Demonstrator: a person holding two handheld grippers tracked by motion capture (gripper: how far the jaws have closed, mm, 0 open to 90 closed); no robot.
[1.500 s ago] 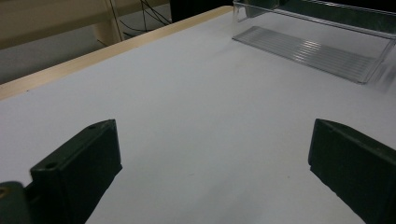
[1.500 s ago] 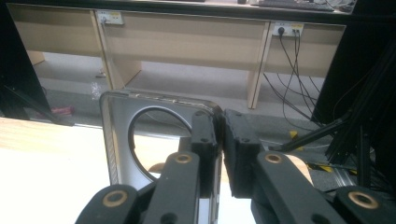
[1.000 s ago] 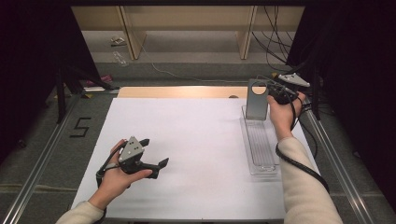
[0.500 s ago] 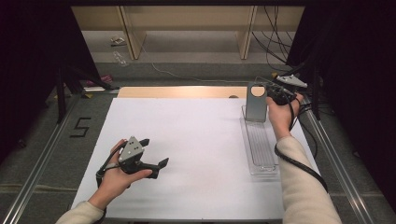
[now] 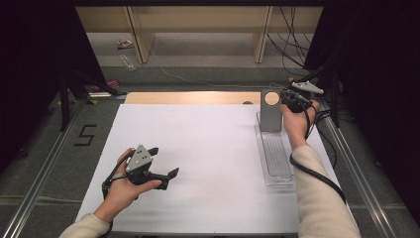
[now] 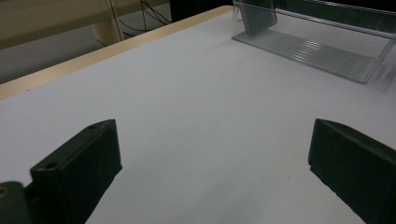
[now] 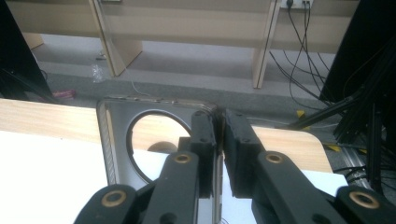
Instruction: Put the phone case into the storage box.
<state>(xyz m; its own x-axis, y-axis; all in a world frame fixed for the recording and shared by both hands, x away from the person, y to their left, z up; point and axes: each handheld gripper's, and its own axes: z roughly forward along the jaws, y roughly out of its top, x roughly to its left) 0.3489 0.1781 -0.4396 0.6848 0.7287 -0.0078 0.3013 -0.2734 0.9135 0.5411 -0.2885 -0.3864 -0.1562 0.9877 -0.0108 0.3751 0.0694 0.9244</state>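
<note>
Currently grey metal plate [image 5: 271, 111] with round hole stands upright at far end of clear ribbed tray [image 5: 276, 161], right side of white table [image 5: 208, 148]. Right gripper [image 7: 219, 140] pinches plate's top edge beside hole, jaws pressed onto it, likely to steady it in tray slot. Left gripper [image 5: 161, 161] rests near table's left front, jaws spread wide, nothing between, parked clear of work. Count: one plate, one tray, two grippers

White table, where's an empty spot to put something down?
The white table is bare between the left gripper and the clear tray. It is crowded at the far right, where the right gripper pinches the grey plate in the tray.
</note>
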